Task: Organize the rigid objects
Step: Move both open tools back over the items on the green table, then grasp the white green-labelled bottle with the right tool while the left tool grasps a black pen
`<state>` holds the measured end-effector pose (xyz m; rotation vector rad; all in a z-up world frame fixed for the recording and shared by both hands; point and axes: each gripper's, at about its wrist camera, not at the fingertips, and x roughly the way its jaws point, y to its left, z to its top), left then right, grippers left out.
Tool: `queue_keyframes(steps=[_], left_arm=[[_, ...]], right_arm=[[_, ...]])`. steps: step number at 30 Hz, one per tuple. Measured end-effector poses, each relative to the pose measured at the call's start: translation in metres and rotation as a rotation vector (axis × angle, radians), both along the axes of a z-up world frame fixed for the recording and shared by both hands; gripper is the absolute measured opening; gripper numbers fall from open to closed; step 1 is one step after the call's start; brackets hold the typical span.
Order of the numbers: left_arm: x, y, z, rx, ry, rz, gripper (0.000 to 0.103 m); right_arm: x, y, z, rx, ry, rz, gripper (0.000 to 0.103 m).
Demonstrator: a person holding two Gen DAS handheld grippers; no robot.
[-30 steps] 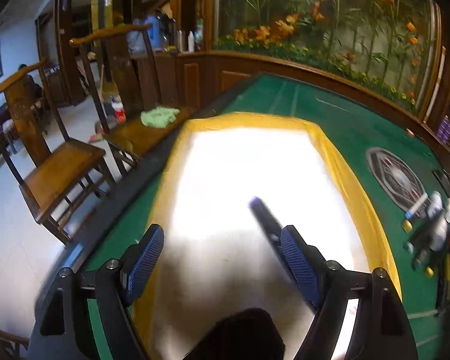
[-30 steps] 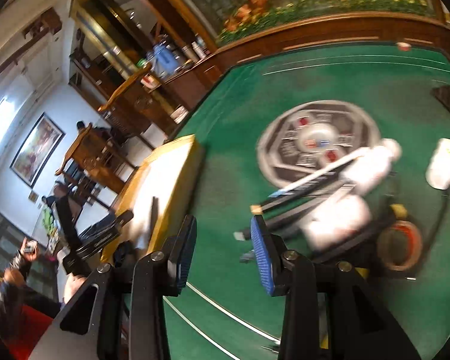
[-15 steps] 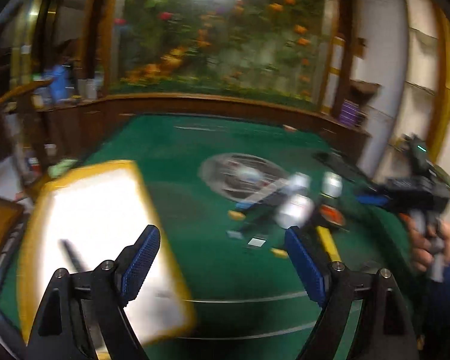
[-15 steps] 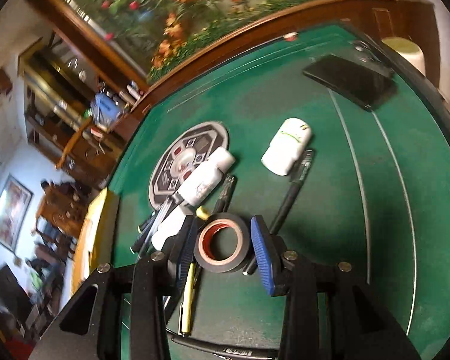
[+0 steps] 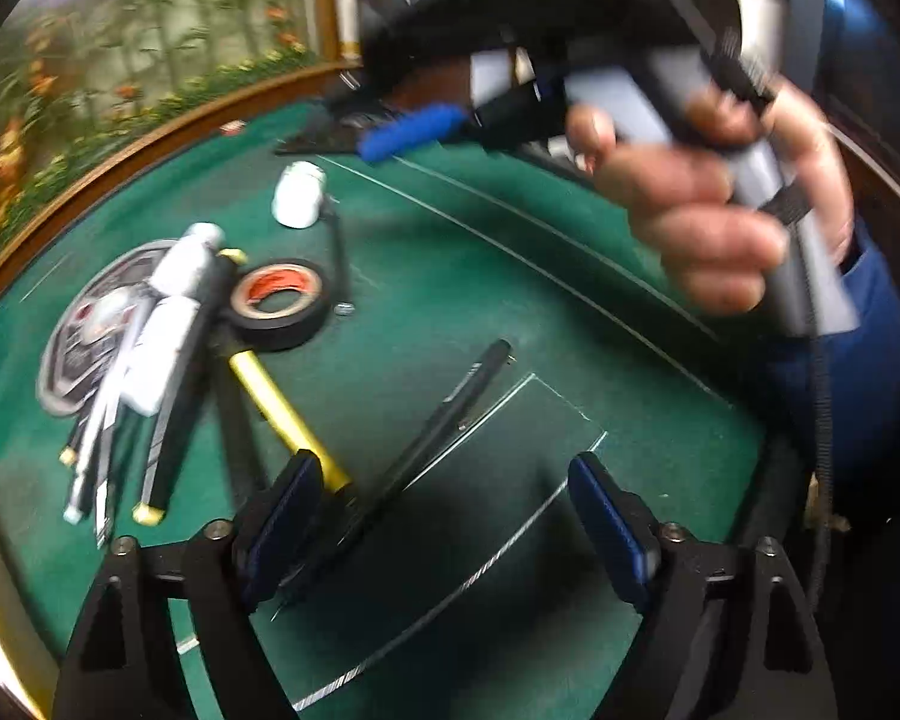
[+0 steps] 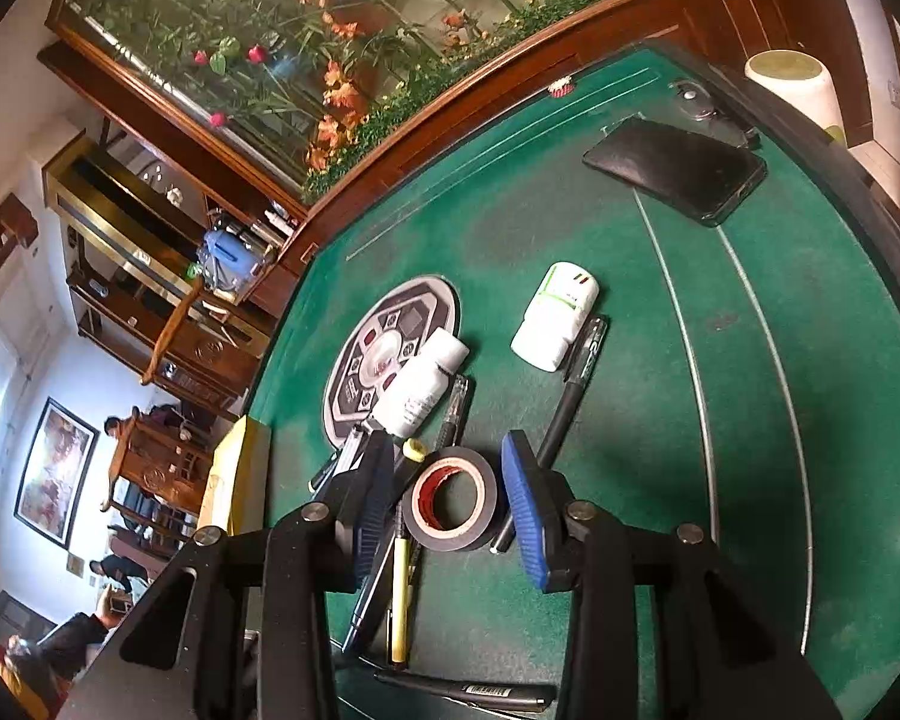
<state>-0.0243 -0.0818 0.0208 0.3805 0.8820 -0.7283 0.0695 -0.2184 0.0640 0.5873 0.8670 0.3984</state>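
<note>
Here, right gripper (image 6: 450, 498) jaws parted around black tape roll (image 6: 450, 501), apparently not pressing, left gripper (image 5: 438, 516) released, jaws just narrowing over black pen (image 5: 444, 414), open green felt (image 6: 750, 420) toward the table edge.

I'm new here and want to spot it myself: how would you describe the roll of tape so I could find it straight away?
Start at the green felt table and find the round patterned disc near its middle. Just in front of it lies a jumble of pens and white bottles. The roll of tape is the only ring there: black outside, red core, lying flat between the right hand-held gripper's blue pads.
</note>
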Motion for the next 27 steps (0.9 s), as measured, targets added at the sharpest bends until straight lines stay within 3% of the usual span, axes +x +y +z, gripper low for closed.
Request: queue_keyframes(steps=[3,4,8,11,14,17,22,27], left_arm=[[0.009,-0.018,-0.013,0.063,0.032,-0.033,0.058],[0.012,-0.019,-0.011,0.040,0.026,-0.032,0.054],[0.017,-0.017,-0.010,0.026,0.045,0.025,0.025],[0.008,-0.002,-0.011,0.022,0.061,0.127,0.013],[-0.001,0.029,-0.013,0.019,0.058,0.236,0.011],[-0.007,0.061,-0.012,-0.026,0.087,0.330,0.011],[-0.014,0.059,-0.014,-0.045,0.067,0.359,0.011],[-0.025,0.060,-0.013,-0.052,0.054,0.365,0.011]], right_arm=[[0.001,-0.009,0.000,0.014,0.001,-0.018,0.036],[0.000,-0.010,0.000,0.018,0.004,-0.026,0.036],[0.002,-0.020,-0.002,0.024,0.018,-0.057,0.036],[0.005,-0.025,-0.005,-0.009,0.030,-0.095,0.037],[0.010,-0.027,-0.008,-0.063,0.043,-0.135,0.048],[0.023,-0.022,-0.009,-0.105,0.051,-0.157,0.050],[0.056,-0.004,-0.009,-0.109,0.086,-0.125,0.050],[0.093,0.009,-0.016,-0.196,0.168,-0.156,0.049]])
